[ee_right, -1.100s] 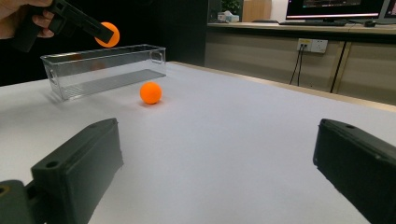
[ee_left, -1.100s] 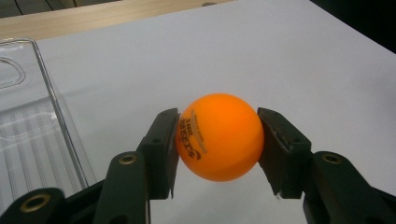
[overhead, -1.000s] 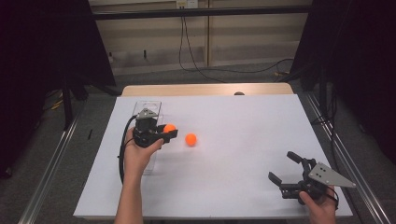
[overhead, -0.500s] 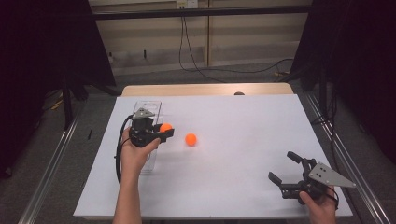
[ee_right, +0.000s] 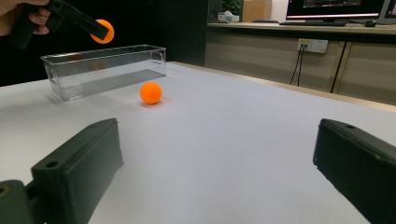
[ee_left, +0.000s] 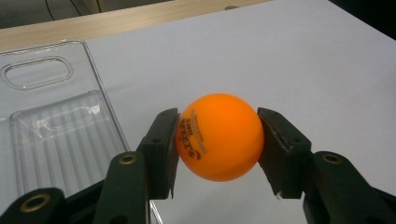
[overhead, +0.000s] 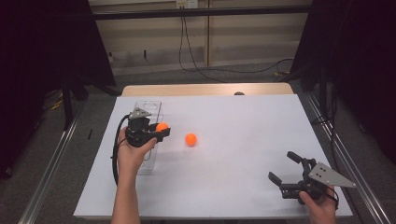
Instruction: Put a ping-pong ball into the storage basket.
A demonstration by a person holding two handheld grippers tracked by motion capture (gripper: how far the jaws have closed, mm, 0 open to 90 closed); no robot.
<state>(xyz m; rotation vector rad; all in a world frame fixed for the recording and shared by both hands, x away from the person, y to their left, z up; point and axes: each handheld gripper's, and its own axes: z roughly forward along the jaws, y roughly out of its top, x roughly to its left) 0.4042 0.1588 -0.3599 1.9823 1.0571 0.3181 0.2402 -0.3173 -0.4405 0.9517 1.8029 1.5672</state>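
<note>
My left gripper (overhead: 161, 129) (ee_left: 218, 140) is shut on an orange ball (overhead: 162, 126) (ee_left: 219, 136) and holds it in the air, just beside the right wall of a clear plastic bin (overhead: 150, 105) (ee_left: 46, 126). A second orange ball (overhead: 190, 139) (ee_right: 151, 93) lies on the white table to the right of the bin. My right gripper (overhead: 286, 167) (ee_right: 215, 163) stands open near the table's front right corner, low over the surface, with nothing between its jaws. In the right gripper view the held orange ball (ee_right: 103, 31) hangs above the clear bin (ee_right: 105, 70).
The white table top (overhead: 243, 121) reaches back to a wooden edge strip (overhead: 205, 88). Dark curtains stand on both sides, and cables run along the floor behind. A metal rail (overhead: 51, 163) borders the left side.
The left gripper, with the ball in it, has shifted slightly left and back toward the bin. The right gripper and the loose ball have stayed where they were.
</note>
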